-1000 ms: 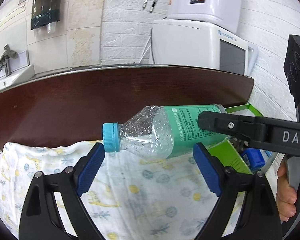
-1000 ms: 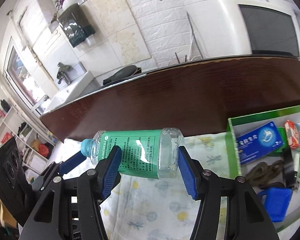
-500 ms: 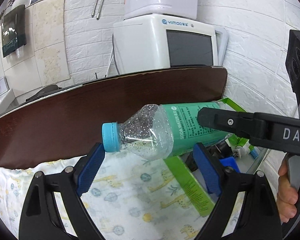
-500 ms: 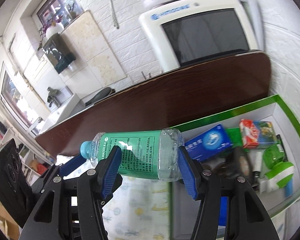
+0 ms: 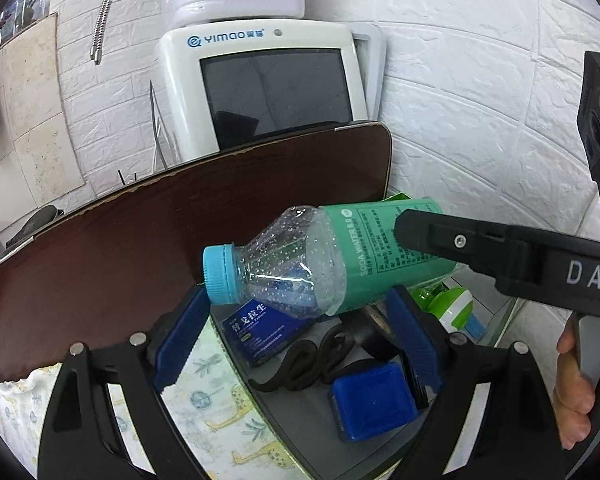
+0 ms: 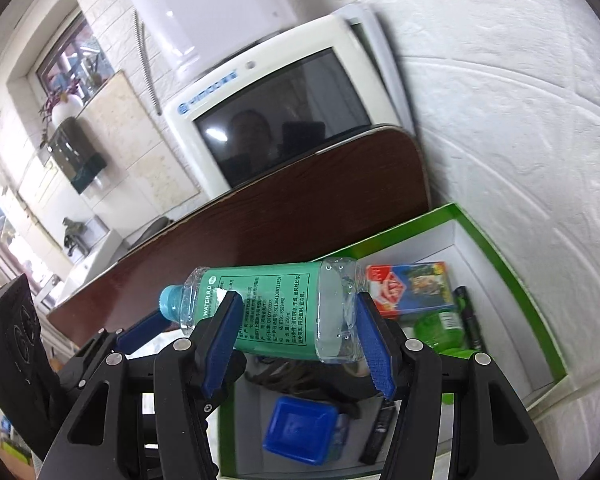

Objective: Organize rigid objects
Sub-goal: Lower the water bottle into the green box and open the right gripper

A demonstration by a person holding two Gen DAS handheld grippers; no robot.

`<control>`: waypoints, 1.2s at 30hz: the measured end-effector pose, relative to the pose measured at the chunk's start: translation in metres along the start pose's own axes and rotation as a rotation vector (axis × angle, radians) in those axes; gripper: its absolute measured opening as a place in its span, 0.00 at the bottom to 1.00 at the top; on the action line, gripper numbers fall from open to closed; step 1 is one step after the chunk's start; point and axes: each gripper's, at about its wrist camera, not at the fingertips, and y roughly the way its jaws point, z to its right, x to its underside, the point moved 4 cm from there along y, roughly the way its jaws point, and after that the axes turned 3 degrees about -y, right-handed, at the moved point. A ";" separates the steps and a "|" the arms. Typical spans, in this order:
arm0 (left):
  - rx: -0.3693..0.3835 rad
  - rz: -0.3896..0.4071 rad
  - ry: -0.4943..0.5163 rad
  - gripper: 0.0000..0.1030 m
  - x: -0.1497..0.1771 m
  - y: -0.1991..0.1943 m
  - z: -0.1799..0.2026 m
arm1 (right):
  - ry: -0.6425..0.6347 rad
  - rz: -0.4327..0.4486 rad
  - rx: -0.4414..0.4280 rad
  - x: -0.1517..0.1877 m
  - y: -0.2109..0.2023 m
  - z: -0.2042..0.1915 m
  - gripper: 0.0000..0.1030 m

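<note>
A clear plastic bottle with a green label and blue cap lies sideways in the air above a green-rimmed box. My right gripper is shut on the bottle's labelled body. In the left wrist view the bottle sits just above my left gripper, whose blue pads stand wide apart below it; the cap is above the left pad. The left gripper is open.
The box holds a blue medicine pack, a blue square case, a black strap, a green-and-white container and a red-blue pack. A brown board and a white appliance stand behind. Patterned cloth lies left.
Both grippers have swung right with the bottle, from above the patterned cloth to above the green-rimmed box. The right gripper's hold on the bottle is unchanged.
</note>
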 end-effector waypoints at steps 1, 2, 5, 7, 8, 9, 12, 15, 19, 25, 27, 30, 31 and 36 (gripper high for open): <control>-0.001 -0.003 0.007 0.87 -0.001 0.003 0.002 | 0.005 0.003 0.003 -0.001 0.000 0.002 0.57; -0.001 -0.009 0.014 0.87 -0.003 0.006 0.005 | 0.012 0.005 0.007 -0.003 0.000 0.007 0.57; 0.002 -0.020 0.024 0.87 -0.006 0.014 0.010 | 0.019 0.010 0.023 -0.006 0.001 0.015 0.57; 0.008 -0.026 0.025 0.87 -0.008 0.019 0.013 | 0.022 0.017 0.035 -0.007 0.001 0.022 0.57; 0.012 -0.030 0.024 0.87 -0.008 0.021 0.014 | 0.023 0.019 0.041 -0.008 0.002 0.024 0.57; 0.016 -0.036 0.024 0.87 -0.008 0.024 0.015 | 0.025 0.020 0.046 -0.009 0.002 0.026 0.57; 0.021 -0.050 0.028 0.87 -0.007 0.030 0.018 | 0.029 0.019 0.064 -0.011 0.005 0.032 0.57; 0.027 -0.063 0.024 0.87 -0.007 0.035 0.019 | 0.039 0.016 0.080 -0.010 0.009 0.040 0.57; 0.029 -0.072 0.017 0.87 -0.009 0.041 0.019 | 0.042 0.013 0.089 -0.010 0.012 0.043 0.57; 0.032 -0.070 0.040 0.86 -0.012 0.044 0.025 | 0.038 0.014 0.112 -0.012 0.014 0.046 0.57; 0.053 -0.070 0.059 0.86 -0.011 0.041 0.030 | 0.028 0.013 0.125 -0.013 0.015 0.045 0.57; 0.039 -0.062 0.114 0.86 -0.011 0.042 0.039 | 0.023 -0.008 0.116 -0.011 0.020 0.043 0.57; 0.030 -0.061 0.136 0.86 -0.010 0.043 0.043 | 0.015 -0.008 0.126 -0.011 0.021 0.041 0.57; 0.033 -0.066 0.156 0.86 -0.007 0.041 0.046 | 0.011 -0.002 0.149 -0.009 0.021 0.042 0.57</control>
